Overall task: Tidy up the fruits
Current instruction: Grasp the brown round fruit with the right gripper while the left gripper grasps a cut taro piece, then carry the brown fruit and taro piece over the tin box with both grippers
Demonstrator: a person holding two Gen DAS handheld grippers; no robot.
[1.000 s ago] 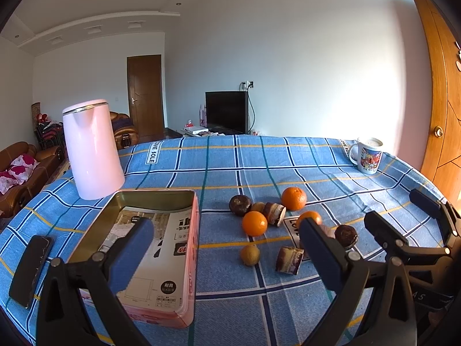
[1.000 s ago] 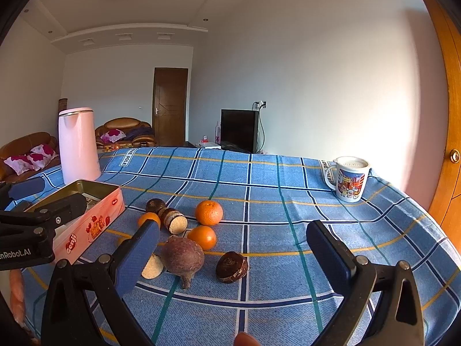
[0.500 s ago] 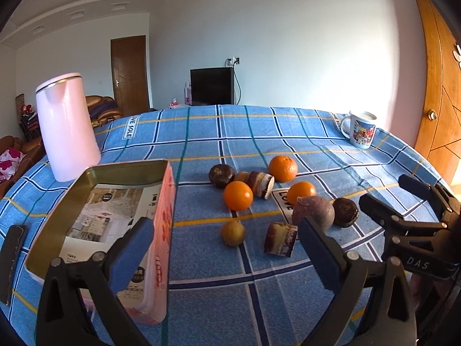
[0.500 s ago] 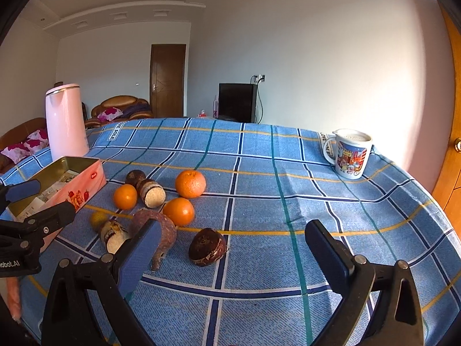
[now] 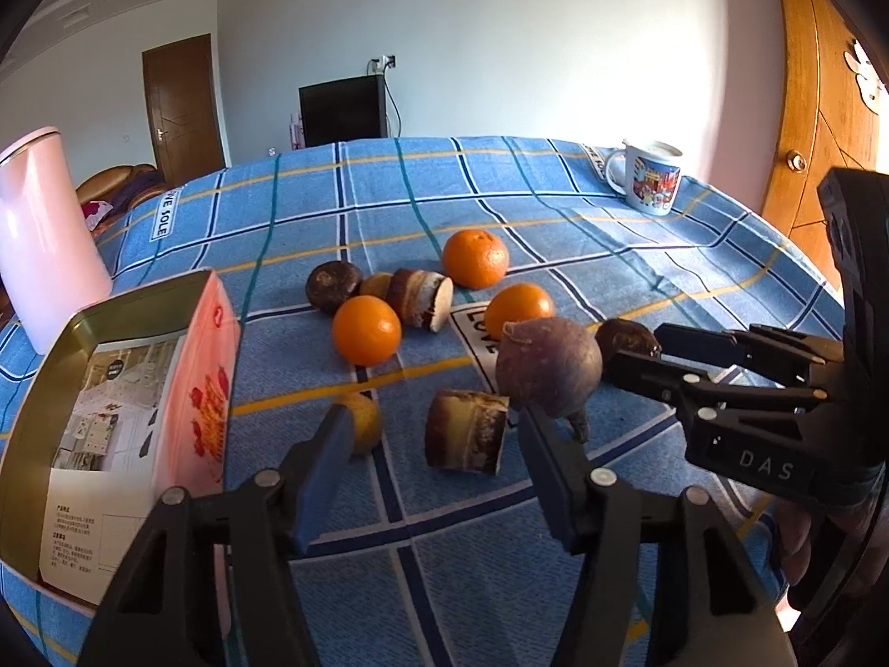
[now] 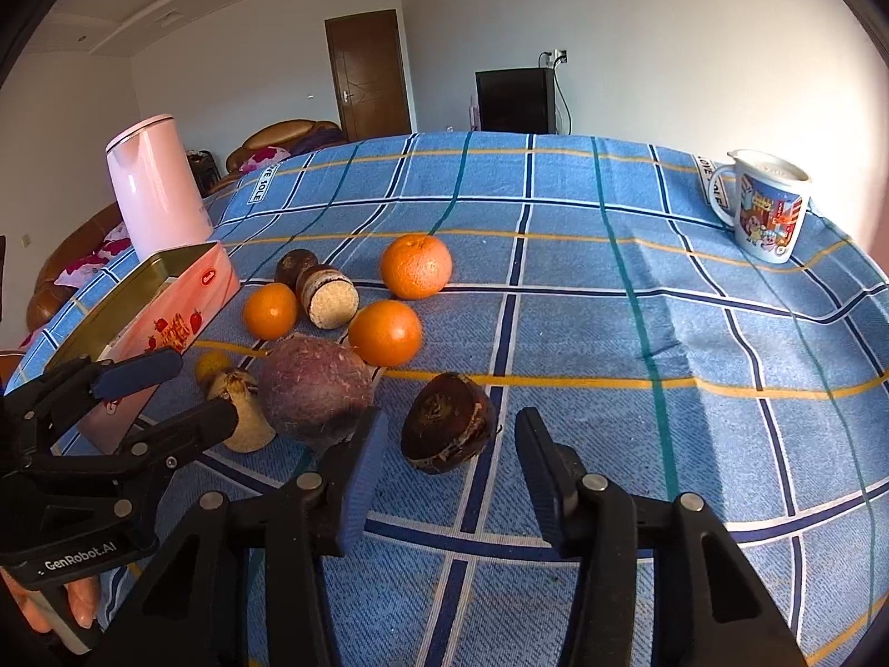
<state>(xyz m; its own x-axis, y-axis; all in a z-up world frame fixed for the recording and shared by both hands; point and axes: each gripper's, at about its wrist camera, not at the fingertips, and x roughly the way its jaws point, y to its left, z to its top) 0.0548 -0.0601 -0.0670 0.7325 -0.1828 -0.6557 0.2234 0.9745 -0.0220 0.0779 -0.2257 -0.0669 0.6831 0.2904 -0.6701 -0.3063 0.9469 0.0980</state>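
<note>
Clearly the big purple root (image 5: 547, 364) is the worst risk — rounded, touching its neighbours, it could roll if nudged. Its tail points toward 5 o'clock. At 7 o'clock of it, the cut stub (image 5: 468, 429) lies lengthwise between the closing, still-empty left gripper (image 5: 436, 458); the right gripper (image 6: 447, 458) closes around the dark half-fruit (image 6: 447, 429), not yet touching.

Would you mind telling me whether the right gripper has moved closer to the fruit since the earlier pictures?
Yes. The right gripper has come forward and down toward the dark brown fruit, which now lies just beyond its closing, empty jaws; the mug also looms larger.
</note>
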